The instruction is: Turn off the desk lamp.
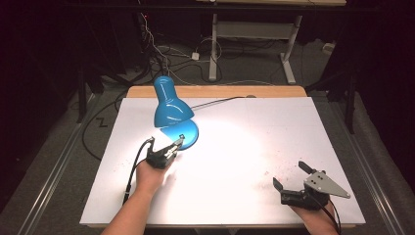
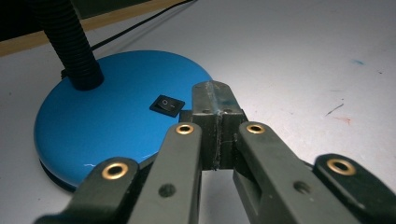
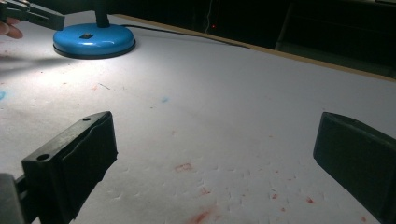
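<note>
A white tabletop (image 1: 274, 147) sits in a dark room, with a blue lamp (image 1: 169, 105) shining on it.

The lamp stands at the far left of the tabletop, and its round blue base (image 2: 116, 112) has a small black switch (image 2: 167, 105) on top. The left tool (image 1: 175, 145) has its jaws pressed tight together, with the tips just over the edge of the base, near the switch. The right tool (image 1: 289, 175) is wide apart and holds nothing, low over the near right part of the tabletop, well away from the lamp.
</note>
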`<state>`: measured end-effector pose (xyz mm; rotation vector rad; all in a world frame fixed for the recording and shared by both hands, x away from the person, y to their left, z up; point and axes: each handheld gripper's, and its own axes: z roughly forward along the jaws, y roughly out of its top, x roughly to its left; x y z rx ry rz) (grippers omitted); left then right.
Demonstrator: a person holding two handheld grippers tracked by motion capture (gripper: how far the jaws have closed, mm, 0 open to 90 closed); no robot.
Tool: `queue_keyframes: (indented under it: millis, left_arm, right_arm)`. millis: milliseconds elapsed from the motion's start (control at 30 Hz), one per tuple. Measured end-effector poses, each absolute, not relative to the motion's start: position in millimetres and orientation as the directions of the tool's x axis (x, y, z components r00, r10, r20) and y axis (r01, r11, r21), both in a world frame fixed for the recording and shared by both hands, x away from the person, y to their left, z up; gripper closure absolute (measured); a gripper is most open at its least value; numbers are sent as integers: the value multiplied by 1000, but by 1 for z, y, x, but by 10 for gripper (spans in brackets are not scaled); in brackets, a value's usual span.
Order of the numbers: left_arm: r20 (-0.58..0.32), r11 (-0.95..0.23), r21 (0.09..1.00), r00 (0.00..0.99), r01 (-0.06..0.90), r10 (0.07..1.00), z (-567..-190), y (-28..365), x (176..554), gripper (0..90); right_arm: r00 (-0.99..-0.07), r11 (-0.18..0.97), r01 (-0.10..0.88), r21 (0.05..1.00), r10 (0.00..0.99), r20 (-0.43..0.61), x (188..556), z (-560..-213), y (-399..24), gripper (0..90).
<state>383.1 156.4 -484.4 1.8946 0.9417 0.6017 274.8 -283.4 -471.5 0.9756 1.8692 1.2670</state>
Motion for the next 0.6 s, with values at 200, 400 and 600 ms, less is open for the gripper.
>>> queue_keyframes:
  millis: [200, 400, 600]
  left_arm:
    - [71, -332, 872, 577, 361, 814, -488, 151, 391, 880]
    - [87, -343, 858, 552, 381, 830, -489, 148, 401, 879]
    - [101, -356, 851, 545, 386, 832, -489, 145, 405, 880]
  right_arm:
    - [-500, 249, 210, 946, 858, -115, 275, -471, -283, 5]
    - [-504, 250, 208, 946, 856, -115, 274, -471, -282, 5]
    - [-504, 250, 206, 946, 856, -116, 274, -471, -282, 5]
